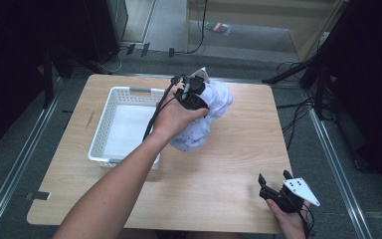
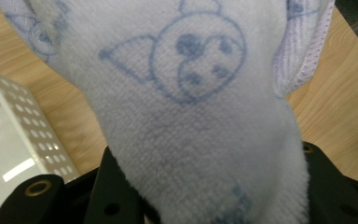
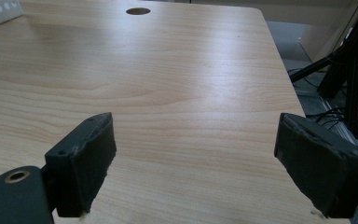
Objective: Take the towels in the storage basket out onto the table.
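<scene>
Above the table's (image 1: 229, 169) far middle, the left gripper (image 1: 195, 94) grips a pale blue cloth (image 1: 201, 127), bulk hanging down. White basket (image 1: 107, 112) lies just left of it, nearest this hand. Right gripper (image 1: 274, 185) rests wide, empty, near corner.

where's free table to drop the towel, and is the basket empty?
Basket looks empty. Bare table runs between the basket and the open right gripper. It's crowded at the back, where the left gripper holds the towel beside the basket.
</scene>
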A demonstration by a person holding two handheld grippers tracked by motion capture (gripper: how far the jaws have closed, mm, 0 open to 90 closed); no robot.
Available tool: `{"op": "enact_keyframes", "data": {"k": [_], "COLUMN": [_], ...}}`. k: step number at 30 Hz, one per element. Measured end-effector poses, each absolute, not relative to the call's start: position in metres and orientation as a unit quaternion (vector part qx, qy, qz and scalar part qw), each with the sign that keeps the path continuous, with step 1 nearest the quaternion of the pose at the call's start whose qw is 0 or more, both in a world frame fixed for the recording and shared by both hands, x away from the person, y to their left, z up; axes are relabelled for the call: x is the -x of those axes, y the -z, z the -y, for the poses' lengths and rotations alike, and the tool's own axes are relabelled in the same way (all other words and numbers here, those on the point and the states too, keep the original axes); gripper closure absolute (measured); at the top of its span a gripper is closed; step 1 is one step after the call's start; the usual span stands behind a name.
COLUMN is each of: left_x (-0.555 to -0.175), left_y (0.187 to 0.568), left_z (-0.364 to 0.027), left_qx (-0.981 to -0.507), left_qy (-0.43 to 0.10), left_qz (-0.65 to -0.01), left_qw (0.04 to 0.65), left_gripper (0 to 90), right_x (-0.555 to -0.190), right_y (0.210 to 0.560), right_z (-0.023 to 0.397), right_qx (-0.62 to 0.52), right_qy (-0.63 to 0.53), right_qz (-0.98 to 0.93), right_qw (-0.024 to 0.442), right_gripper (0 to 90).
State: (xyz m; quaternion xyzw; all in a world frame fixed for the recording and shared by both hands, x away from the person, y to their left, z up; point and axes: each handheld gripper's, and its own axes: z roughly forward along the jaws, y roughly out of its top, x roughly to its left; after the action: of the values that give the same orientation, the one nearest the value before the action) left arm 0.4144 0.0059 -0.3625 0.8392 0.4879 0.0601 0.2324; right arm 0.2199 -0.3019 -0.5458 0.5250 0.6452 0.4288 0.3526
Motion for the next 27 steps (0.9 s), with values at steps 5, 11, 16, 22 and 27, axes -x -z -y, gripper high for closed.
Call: {"op": "enact_keyframes", "data": {"k": [5, 11, 16, 22, 27], "left_x": [-0.417, -0.420, -0.419, -0.418, -0.416], "left_y": [0.379, 0.405, 0.427, 0.447, 0.474], "left_z": [-0.001, 0.003, 0.009, 0.015, 0.018], "left_qx": [-0.837, -0.836, -0.837, -0.835, -0.833], "left_qy": [-0.054, -0.041, -0.030, -0.018, -0.004], "left_qz": [-0.494, -0.500, -0.500, -0.503, -0.509], "left_qw": [0.230, 0.221, 0.220, 0.223, 0.217], "left_gripper": [58.1, 57.8, 57.6, 55.7, 53.0], "right_x": [-0.219, -0.220, -0.220, -0.220, -0.220], "right_y": [0.546, 0.546, 0.546, 0.546, 0.546], "right_z": [0.302, 0.302, 0.302, 0.302, 0.302], "right_qx": [-0.524, -0.525, -0.525, -0.524, -0.523], "right_qy": [-0.432, -0.431, -0.431, -0.432, -0.433], "right_qz": [-0.643, -0.642, -0.642, -0.642, -0.643], "right_qw": [0.354, 0.356, 0.355, 0.355, 0.354], "right_gripper": [12.7, 12.6, 12.6, 12.7, 12.9]}}
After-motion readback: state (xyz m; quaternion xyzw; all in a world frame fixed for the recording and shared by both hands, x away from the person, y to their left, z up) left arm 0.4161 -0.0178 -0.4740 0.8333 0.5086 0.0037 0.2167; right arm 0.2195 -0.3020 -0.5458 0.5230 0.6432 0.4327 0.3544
